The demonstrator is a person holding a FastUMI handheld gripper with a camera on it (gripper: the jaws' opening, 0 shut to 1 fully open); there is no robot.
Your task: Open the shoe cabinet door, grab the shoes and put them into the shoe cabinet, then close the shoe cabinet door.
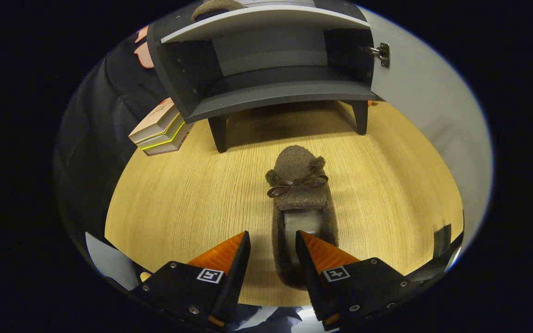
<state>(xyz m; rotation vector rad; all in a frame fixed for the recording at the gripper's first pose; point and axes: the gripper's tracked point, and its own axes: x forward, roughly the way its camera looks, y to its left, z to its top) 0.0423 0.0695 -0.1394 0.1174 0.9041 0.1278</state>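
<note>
A brown fuzzy slipper (300, 185) with a dark bow lies on the wooden tabletop (178, 199), toe pointing toward the cabinet. Its heel end reaches back under my right finger (322, 252). My gripper (272, 233) is open; the gap between the fingers lies over the slipper's left side wall and bare wood, and nothing is gripped. Beyond the slipper stands the dark grey shoe cabinet (275, 95) on short legs, its inside shelf bare. Its pale door (424, 92) is swung wide open to the right. A second brown slipper (215, 7) rests on top of the cabinet.
A stack of flat boxes (160, 129) sits on the table left of the cabinet. A metal hinge (382, 53) joins the door to the cabinet's right wall. Dark cloth hangs behind and to the left.
</note>
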